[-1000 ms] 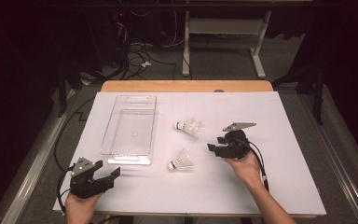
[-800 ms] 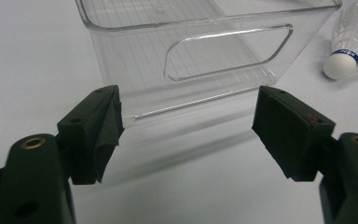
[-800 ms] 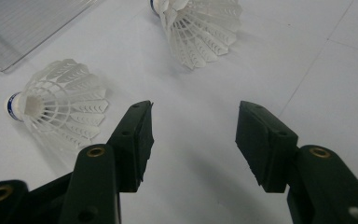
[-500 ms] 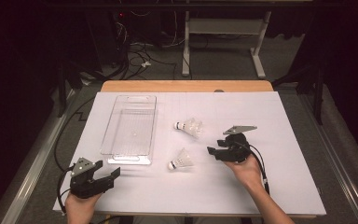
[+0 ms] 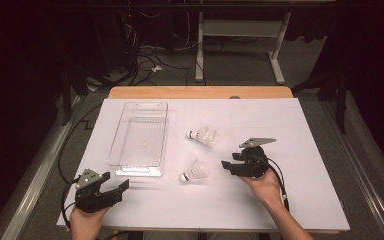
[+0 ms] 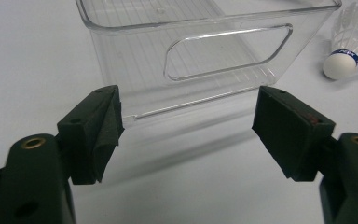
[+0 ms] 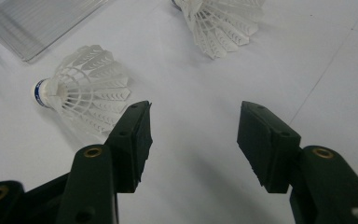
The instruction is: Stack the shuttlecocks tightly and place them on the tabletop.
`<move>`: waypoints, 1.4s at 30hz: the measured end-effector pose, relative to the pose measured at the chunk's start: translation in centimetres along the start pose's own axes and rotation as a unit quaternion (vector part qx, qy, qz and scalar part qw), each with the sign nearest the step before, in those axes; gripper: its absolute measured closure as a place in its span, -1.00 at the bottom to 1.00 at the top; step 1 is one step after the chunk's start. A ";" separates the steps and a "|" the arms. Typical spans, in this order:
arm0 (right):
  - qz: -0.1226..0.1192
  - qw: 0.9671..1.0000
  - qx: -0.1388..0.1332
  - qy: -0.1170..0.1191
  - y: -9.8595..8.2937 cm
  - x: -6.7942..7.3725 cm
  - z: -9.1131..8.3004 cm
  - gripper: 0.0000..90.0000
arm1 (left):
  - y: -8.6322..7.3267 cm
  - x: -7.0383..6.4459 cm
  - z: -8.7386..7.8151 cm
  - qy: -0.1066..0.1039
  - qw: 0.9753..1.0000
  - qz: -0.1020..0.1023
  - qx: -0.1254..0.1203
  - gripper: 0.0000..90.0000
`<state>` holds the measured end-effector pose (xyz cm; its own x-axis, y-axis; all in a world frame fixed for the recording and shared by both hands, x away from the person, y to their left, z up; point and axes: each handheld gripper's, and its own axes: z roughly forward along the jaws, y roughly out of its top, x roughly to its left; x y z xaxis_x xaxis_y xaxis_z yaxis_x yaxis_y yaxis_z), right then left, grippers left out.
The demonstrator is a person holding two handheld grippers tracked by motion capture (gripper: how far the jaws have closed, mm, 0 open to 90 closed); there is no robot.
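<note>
R claw (image 5: 226,165) wide open, near birdie (image 5: 195,171), not touching. L claw (image 5: 122,186) wide open by tray (image 5: 139,136).

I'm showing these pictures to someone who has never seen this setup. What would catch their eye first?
Probably the two white shuttlecocks on the white sheet: the near shuttlecock lies just left of the open right gripper, and the far shuttlecock lies beyond it. Next comes the clear plastic bin standing left of them, with the open left gripper resting at its near end.
</note>
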<state>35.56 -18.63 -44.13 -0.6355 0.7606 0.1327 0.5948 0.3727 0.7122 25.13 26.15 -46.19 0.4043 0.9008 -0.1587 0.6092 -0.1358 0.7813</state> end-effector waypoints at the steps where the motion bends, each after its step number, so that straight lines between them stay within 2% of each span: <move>1: -0.002 1.000 0.000 0.001 0.0 0.0 0.0 0.00 | 0.0 0.0 0.0 0.000 1.000 0.001 0.000 -0.44; 9: -0.003 1.000 -0.001 0.007 -0.2 0.5 0.1 0.00 | 0.0 0.0 0.0 0.000 1.000 0.001 0.001 -0.44; 23: -0.018 1.000 0.001 0.012 -0.2 1.5 0.1 0.00 | 0.0 0.0 0.0 0.001 1.000 0.001 0.002 -0.45; 31: -0.018 1.000 0.002 0.021 -0.1 1.9 0.0 0.02 | 0.0 0.0 0.0 0.001 1.000 0.001 0.002 -0.44; 42: -0.021 0.999 0.018 0.027 -0.2 2.3 0.0 0.05 | 0.0 0.0 0.1 0.001 1.000 0.001 0.001 -0.44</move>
<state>34.00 -16.92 -43.97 -0.6846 0.7152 0.1407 0.5841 0.4228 0.6929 25.17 26.10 -46.21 0.4047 0.9010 -0.1565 0.6104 -0.1387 0.7799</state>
